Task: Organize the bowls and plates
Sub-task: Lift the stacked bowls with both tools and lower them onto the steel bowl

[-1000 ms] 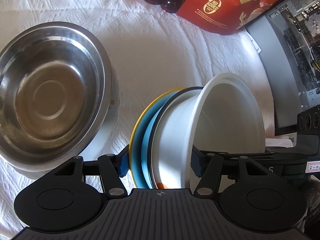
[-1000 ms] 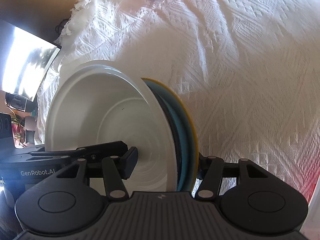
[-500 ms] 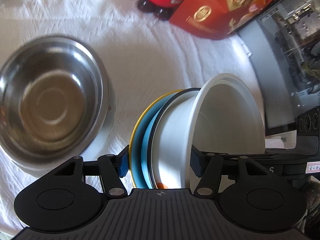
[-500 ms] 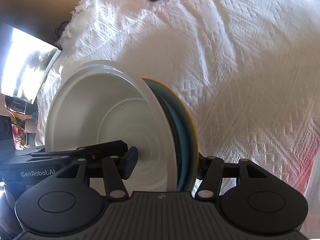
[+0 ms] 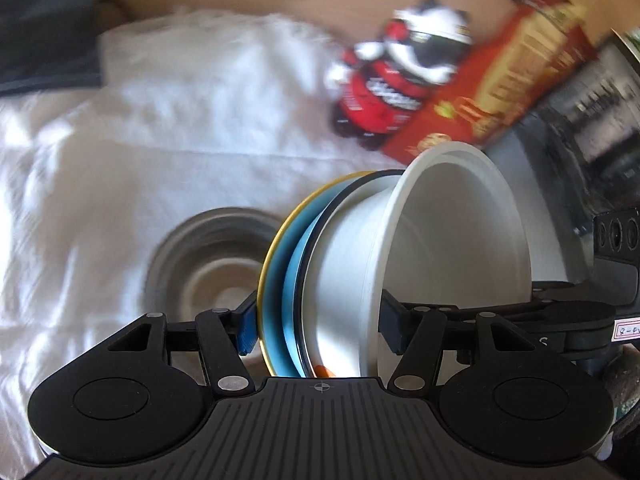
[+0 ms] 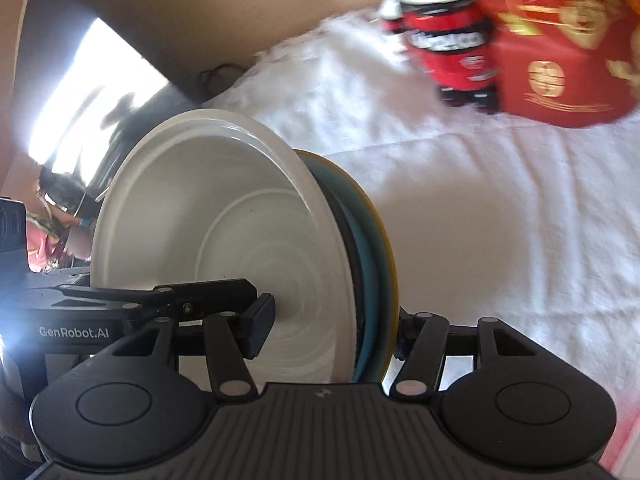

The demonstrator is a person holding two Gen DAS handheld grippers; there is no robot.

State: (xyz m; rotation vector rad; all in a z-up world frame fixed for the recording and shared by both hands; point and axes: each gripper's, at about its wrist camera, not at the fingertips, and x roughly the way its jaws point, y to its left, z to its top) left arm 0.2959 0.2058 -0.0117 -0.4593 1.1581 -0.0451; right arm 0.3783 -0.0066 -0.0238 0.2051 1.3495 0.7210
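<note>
Both claws are gripping one nested stack, held on edge at the lower centre of each frame. The left claw (image 5: 318,326) is pinching the yellow plate (image 5: 269,276), the blue plate (image 5: 291,280) and the white bowl (image 5: 440,256) together, one finger on the yellow underside, the other inside the bowl. The right claw (image 6: 334,330) is clamping the same stack from the opposite side. A steel bowl (image 5: 208,268) is lying blurred on the white cloth (image 5: 160,160), left of the stack. A red bottle (image 5: 392,80) and a red packet (image 5: 500,92) are standing at the upper right.
</note>
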